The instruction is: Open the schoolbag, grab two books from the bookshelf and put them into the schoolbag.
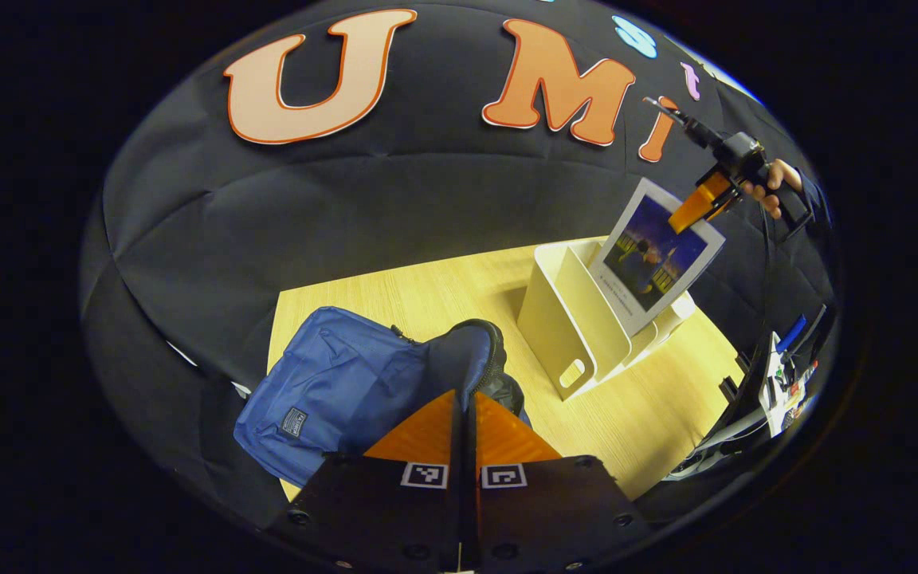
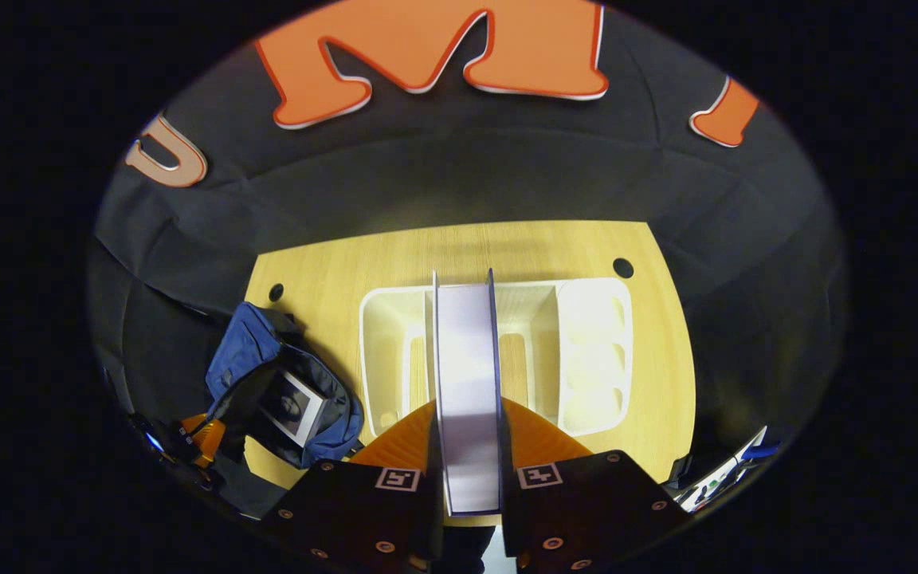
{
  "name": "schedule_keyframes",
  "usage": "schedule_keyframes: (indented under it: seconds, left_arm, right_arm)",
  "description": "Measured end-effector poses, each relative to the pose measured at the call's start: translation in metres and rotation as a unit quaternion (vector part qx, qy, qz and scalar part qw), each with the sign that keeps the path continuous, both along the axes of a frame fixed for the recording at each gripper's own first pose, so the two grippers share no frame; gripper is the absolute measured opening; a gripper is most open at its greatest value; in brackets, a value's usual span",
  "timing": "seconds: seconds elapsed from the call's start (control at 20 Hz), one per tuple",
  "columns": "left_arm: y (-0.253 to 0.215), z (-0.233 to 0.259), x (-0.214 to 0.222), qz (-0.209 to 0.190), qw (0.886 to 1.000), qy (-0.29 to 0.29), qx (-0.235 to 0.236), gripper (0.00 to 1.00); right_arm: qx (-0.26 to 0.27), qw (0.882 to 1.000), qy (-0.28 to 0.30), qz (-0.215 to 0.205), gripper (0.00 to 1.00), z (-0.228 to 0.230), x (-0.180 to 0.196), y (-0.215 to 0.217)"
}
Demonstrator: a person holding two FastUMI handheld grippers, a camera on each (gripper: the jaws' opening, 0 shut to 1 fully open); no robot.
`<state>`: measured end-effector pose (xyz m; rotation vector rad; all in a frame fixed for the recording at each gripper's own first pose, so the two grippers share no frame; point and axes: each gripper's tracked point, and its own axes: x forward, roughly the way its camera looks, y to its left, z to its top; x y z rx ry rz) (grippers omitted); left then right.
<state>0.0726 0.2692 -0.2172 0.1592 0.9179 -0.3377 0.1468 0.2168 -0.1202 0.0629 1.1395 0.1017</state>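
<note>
Over the white bookshelf [image 2: 586, 351] | right gripper [image 2: 471, 446] pinches a book [image 2: 467, 383] by its top edge, lifted above the slots | book looks thin, stiff, light; hold near the spine | left gripper [image 1: 465, 434] closed, holding nothing, above the blue schoolbag [image 1: 339, 383], open on the tabletop [image 1: 650, 399].

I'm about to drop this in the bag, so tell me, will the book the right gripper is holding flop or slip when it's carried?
The book looks stiff: it hangs flat, unbent, from the right gripper above the white bookshelf. Held by its top edge alone, it may swing or tilt. Its cover looks glossy, so it could slide between the fingers.
</note>
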Motion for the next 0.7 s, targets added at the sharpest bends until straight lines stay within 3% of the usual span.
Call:
schedule_keyframes:
  seconds: [0.4,0.7]
  left_arm:
    - [0.002,0.002,0.007,-0.001,1.000,-0.004,0.012,0.01]
    - [0.008,0.005,0.011,0.007,1.000,-0.010,0.018,0.01]
  right_arm:
    - [0.084,0.995,-0.047,0.008,0.30,0.050,-0.020,0.013]
    - [0.162,0.984,-0.071,0.006,0.29,0.072,-0.027,0.040]
